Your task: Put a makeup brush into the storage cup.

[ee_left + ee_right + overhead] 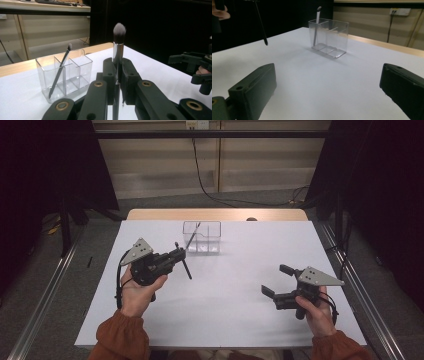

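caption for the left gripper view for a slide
Left claw shut on a makeup brush, bristles up, beside a clear three-compartment organizer holding a slim brush.

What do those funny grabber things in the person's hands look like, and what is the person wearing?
Each hand-held gripper, the left and the right, is black, with two blocky jaws on hinged bars. The bars have brass-coloured rings at their joints. A grey three-cornered plate with small dots sits on top of each. A black cable trails from the left one. The person wears rust-orange sleeves.
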`<act>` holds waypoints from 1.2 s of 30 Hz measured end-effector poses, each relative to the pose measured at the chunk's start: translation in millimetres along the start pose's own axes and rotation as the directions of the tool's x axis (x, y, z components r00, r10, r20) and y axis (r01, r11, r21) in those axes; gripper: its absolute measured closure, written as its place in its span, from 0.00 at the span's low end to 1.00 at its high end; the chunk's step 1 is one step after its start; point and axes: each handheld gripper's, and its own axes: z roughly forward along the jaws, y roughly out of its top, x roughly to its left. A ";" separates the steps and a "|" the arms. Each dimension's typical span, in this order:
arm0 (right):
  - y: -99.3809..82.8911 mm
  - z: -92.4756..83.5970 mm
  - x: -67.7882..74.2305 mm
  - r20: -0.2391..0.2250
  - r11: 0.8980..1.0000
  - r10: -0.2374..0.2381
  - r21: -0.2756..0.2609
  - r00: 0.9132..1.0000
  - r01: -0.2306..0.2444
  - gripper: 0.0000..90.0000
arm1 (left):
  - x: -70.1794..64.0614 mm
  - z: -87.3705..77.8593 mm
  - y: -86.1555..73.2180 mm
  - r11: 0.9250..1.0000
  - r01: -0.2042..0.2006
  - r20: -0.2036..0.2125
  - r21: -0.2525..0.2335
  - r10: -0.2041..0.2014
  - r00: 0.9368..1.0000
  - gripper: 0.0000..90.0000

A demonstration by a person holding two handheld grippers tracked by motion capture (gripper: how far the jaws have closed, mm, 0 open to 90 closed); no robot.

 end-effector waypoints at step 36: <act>-16.8 -30.9 -6.8 0.118 0.998 0.020 -0.069 0.993 -0.012 0.00 | 34.2 14.4 34.8 1.000 -0.003 -0.044 -0.014 0.002 0.999 0.93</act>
